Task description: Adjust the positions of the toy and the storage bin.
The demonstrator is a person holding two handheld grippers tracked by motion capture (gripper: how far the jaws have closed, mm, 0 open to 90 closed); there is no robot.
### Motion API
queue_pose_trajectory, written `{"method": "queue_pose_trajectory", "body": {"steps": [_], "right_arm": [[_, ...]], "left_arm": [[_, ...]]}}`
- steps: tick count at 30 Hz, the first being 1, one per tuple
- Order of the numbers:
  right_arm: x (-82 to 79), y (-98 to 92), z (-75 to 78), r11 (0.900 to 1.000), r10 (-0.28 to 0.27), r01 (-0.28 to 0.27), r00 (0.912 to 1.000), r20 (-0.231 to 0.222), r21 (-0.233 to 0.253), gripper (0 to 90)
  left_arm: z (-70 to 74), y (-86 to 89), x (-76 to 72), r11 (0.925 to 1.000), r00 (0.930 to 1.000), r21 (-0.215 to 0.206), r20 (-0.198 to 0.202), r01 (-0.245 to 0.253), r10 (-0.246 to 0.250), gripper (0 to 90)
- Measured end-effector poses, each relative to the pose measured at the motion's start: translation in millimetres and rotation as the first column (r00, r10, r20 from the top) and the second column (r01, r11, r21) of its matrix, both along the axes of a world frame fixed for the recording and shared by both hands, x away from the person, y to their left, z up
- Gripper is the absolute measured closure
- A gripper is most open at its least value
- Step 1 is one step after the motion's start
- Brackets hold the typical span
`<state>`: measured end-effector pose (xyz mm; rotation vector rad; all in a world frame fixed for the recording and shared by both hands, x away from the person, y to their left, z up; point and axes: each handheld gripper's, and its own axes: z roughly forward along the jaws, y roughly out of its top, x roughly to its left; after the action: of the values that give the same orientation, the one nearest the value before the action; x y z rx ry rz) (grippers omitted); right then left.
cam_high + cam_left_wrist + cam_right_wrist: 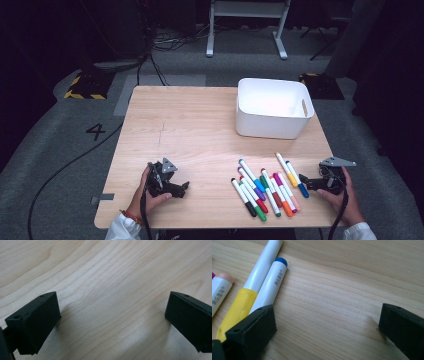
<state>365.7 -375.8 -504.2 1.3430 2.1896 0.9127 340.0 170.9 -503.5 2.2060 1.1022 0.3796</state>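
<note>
Right claw (303,183), jaws apart, rests at three o'clock of the markers (265,189); closing there risks nudging the blue-capped marker (270,285) aside. Left claw (183,188) gapes idle.

Light wooden table (190,125): white bin (272,107) far right; coloured markers (265,187) clustered near right.

We see the markers (267,187) lying near the table's (190,130) front right edge, the bin (273,107) behind them, our 2 grippers flanking them.
</note>
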Motion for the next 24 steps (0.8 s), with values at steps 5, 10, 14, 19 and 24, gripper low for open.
{"method": "queue_pose_trajectory", "body": {"steps": [5, 10, 14, 19, 24], "right_arm": [[0.0, 0.0, 0.0, 1.0, 0.0, 0.0, 1.0, 0.0, 0.0, 1.0], [-0.1, 0.1, 0.0, 1.0, -0.001, 0.001, 1.0, -0.001, 0.0, 1.0], [0.0, 0.0, 0.0, 1.0, 0.0, 0.0, 1.0, 0.0, 0.0, 1.0], [-0.1, 0.1, 0.1, 1.0, -0.001, 0.001, 1.0, -0.001, 0.0, 1.0], [1.5, 0.7, 0.0, 1.0, 0.002, -0.002, 1.0, 0.001, -0.004, 1.0]], "left_arm": [[0.1, -3.1, -6.1, 0.9994, 0.9994, 0.0, 0.001, 0.035, -0.035, 0.0], [0.3, -21.4, -17.1, 0.9942, 0.9942, -0.001, -0.005, 0.107, -0.107, 0.1], [1.1, -53.7, -30.0, 0.9851, 0.9849, -0.001, -0.021, 0.172, -0.172, 0.3], [1.7, -102.3, -44.7, 0.9613, 0.9611, 0.004, -0.021, 0.276, -0.275, 0.3], [2.0, -144.6, -47.2, 0.9407, 0.9402, -0.003, -0.032, 0.339, -0.339, 0.3]]}}
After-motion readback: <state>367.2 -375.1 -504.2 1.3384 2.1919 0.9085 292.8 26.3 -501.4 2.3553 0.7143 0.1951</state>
